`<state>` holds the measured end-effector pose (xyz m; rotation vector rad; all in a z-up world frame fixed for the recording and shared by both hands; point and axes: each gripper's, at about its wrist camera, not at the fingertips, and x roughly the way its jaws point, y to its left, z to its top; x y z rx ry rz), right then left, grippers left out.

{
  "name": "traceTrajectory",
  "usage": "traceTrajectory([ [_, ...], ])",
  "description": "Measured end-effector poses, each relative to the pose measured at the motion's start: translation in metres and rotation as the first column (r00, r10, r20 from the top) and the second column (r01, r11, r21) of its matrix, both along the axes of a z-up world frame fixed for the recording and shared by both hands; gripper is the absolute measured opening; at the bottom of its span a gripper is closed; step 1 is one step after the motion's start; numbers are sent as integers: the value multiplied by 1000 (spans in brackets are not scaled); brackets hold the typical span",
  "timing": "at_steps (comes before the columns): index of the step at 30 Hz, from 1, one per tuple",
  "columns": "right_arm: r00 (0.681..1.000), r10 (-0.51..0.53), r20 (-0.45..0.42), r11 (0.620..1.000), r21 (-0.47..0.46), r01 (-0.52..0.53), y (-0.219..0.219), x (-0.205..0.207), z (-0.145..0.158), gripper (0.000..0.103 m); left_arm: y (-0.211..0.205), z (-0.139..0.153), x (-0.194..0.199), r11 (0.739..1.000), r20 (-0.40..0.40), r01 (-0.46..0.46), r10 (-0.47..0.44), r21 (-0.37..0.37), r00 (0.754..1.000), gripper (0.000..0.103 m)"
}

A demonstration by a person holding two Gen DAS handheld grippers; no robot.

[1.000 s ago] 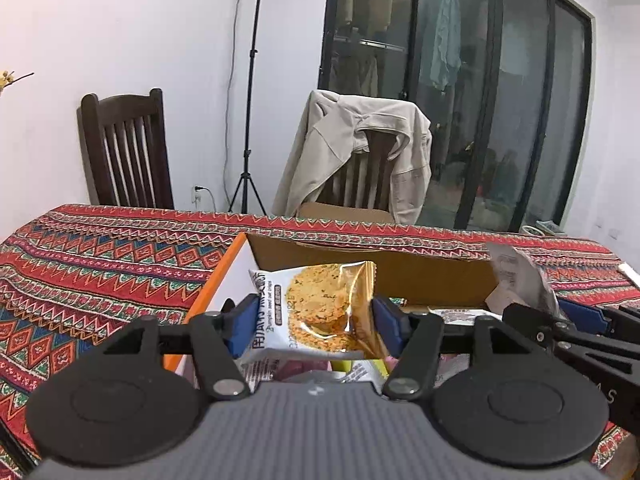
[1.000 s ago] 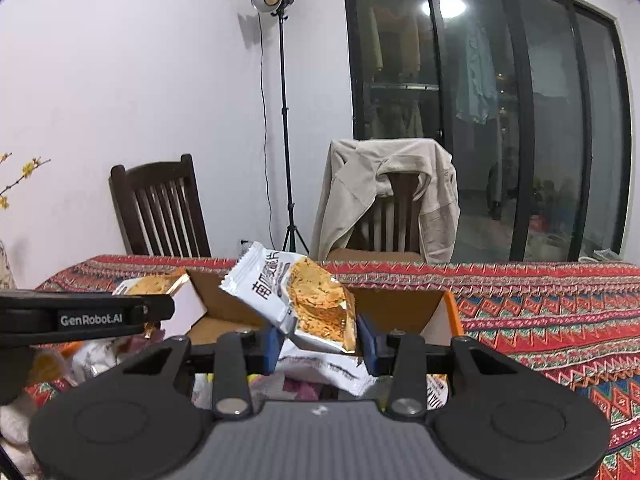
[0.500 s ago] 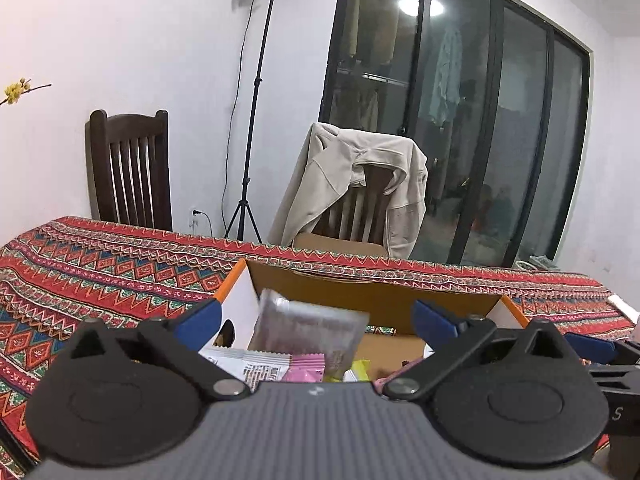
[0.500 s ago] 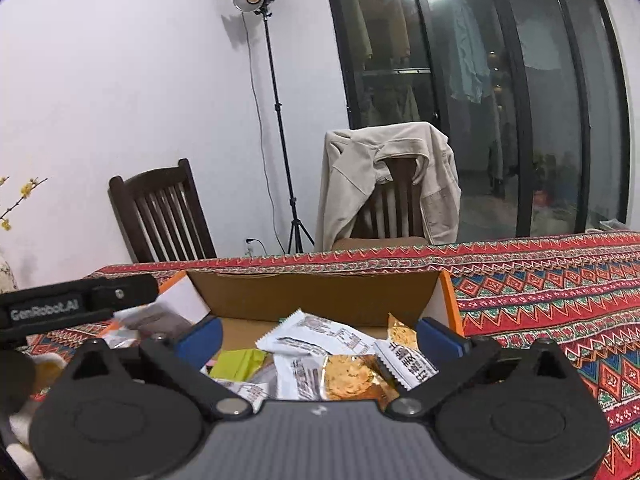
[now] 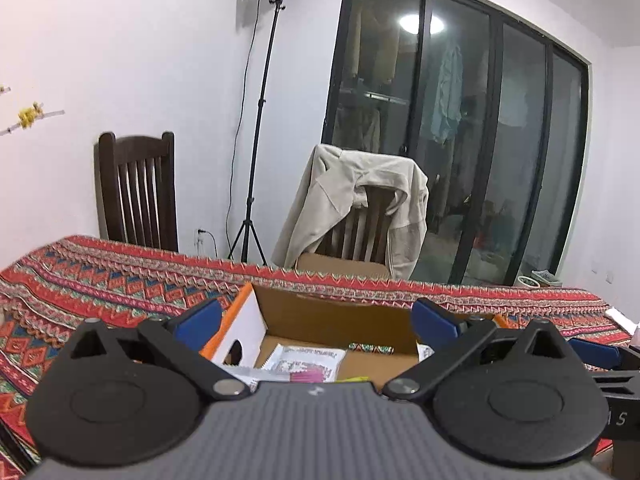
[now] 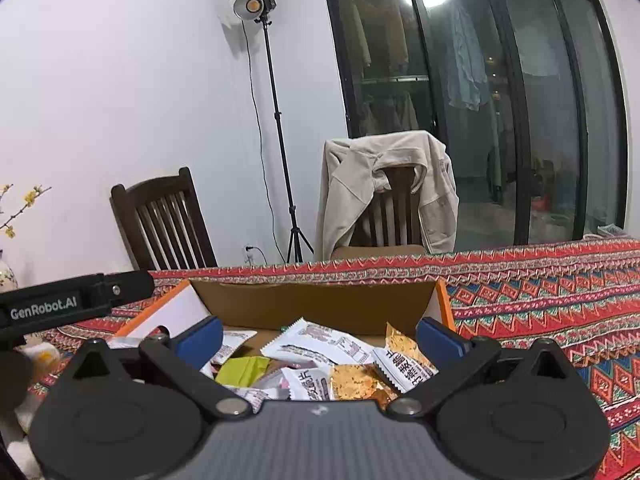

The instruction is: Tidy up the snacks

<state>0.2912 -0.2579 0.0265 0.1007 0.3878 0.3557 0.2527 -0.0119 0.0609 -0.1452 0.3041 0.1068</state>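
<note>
Both tools hang over the open brown cardboard box with orange edges [image 6: 316, 304], which sits on the desk under a red patterned woven cloth [image 6: 540, 304]. The left hand-held gripper [image 5: 316, 322] has its blue-padded jaws spread as wide as they go, with nothing between them; it touches nothing that I can see. The right hand-held gripper [image 6: 318, 338] is likewise released, jaws fully apart and empty.

The snacks lie loose inside the box: white foil packets with printed lettering [image 6: 320, 342], a lime-green wrapper [image 6: 242, 370], and clear packets showing golden-brown biscuits [image 6: 354, 386]. In the left wrist view only a white packet with pink print [image 5: 306, 364] and a strip of the box floor show.

The grey bodies of both tools cover the near side of the box, so the packets nearest me are cut off. At the left edge of the right wrist view, the black arm of the other tool, marked "GenRobot.AI" [image 6: 60, 306], crosses in front of some pale things on the desk that I cannot make out. The lettering on the packets is too small to read properly.

Beyond the desk stand a dark wooden slat-back chair [image 6: 164, 220] and a second chair draped with a beige jacket [image 6: 384, 188].
</note>
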Motion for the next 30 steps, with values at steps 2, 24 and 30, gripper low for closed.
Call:
traceTrajectory([
  [2,1000,2,8,1000,0,-1,-1,-6,6,103,2,7,-7,1000,6,0,0,-3,1000,103],
  [24,998,15,62,1000,-14,-14,-38,-146,28,103,9,20,-164,994,49,103,-105,39,993,103],
  [30,999,21,46,1000,-21,-20,-44,-181,19,103,15,0,-197,994,25,98,-99,41,995,103],
])
